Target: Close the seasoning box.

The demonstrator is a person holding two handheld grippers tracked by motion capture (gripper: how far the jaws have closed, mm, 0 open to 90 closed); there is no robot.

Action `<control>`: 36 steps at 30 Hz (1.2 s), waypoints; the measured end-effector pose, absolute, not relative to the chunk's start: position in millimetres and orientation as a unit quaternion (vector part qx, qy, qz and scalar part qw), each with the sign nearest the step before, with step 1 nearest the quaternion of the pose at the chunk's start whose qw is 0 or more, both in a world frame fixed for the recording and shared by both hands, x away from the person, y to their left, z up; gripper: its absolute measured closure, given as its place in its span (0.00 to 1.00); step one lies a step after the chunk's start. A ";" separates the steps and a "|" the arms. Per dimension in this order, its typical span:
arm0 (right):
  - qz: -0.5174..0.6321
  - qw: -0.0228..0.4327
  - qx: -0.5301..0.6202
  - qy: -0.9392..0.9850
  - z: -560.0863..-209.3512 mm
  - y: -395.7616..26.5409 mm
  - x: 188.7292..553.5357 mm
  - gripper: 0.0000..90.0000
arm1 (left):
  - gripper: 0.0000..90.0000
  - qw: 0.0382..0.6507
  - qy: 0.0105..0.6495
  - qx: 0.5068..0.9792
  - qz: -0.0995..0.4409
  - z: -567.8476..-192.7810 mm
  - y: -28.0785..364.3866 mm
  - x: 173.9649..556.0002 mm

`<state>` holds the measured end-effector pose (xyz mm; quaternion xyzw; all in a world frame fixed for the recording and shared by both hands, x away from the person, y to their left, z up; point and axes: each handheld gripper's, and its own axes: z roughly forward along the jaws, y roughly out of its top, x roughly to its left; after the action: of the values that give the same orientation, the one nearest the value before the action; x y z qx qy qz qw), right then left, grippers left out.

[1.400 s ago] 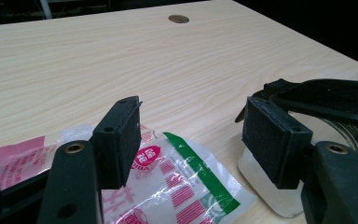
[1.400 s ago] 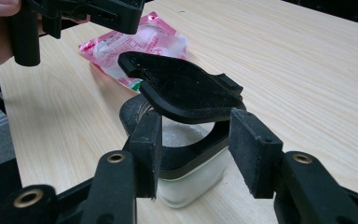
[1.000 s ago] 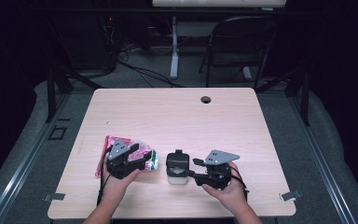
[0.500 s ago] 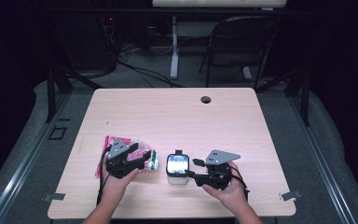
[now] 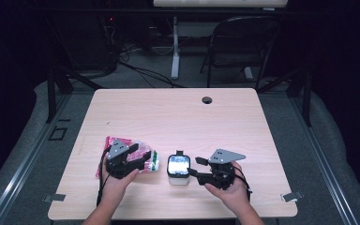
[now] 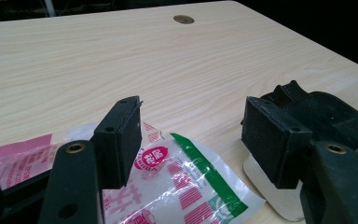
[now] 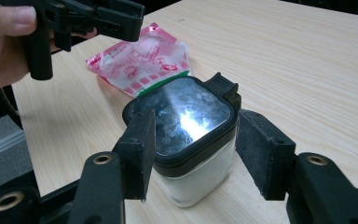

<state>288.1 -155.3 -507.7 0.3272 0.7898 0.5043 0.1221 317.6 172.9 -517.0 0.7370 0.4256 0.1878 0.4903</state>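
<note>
Right hand-held gripper (image 7: 191, 154) brackets the lidded jar (image 7: 186, 140), jaws spread; next squeeze. Left hand-held gripper (image 6: 191, 140) hovers spread above the snack packet (image 6: 177, 186).

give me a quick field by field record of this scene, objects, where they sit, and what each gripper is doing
surface: light wood table with a round hole near its far edge
container: white square jar with a black lid, upright, near the front edge
packet: pink, white and green plastic packet, lying flat to the left of the jar
left gripper: jaws open, over the packet, not pressing on it
right gripper: one jaw on each side of the jar; a gap shows at the right jaw, contact at the left unclear
</note>
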 end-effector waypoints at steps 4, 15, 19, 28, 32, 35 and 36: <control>0.507 0.128 0.331 0.786 -506.2 -155.9 288.6 0.53 | 0.42 0.489 0.428 0.736 0.189 -516.1 175.9 317.7; 0.504 0.132 0.364 0.772 -504.6 -164.9 293.1 0.54 | 0.42 0.496 0.446 0.719 0.196 -511.8 191.6 320.5; 0.501 0.137 0.381 0.765 -503.5 -174.2 296.6 0.55 | 0.42 0.498 0.455 0.711 0.199 -510.4 200.0 322.5; 0.507 0.134 0.424 0.738 -503.2 -199.0 305.1 0.55 | 0.45 0.495 0.476 0.699 0.202 -512.7 217.3 327.3; 0.505 0.142 0.446 0.725 -507.9 -209.2 309.1 0.56 | 0.46 0.489 0.485 0.697 0.200 -517.3 224.6 330.6; 0.498 0.144 0.466 0.717 -514.5 -217.1 313.2 0.56 | 0.46 0.481 0.496 0.695 0.200 -521.9 230.8 333.2; 0.496 0.144 0.473 0.714 -516.5 -219.2 314.2 0.56 | 0.47 0.478 0.499 0.695 0.199 -523.4 232.8 334.0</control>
<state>314.2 -219.2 -516.5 0.4726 0.7139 0.4963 0.1437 334.0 232.8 -523.4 0.6945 0.4993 0.1988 0.4783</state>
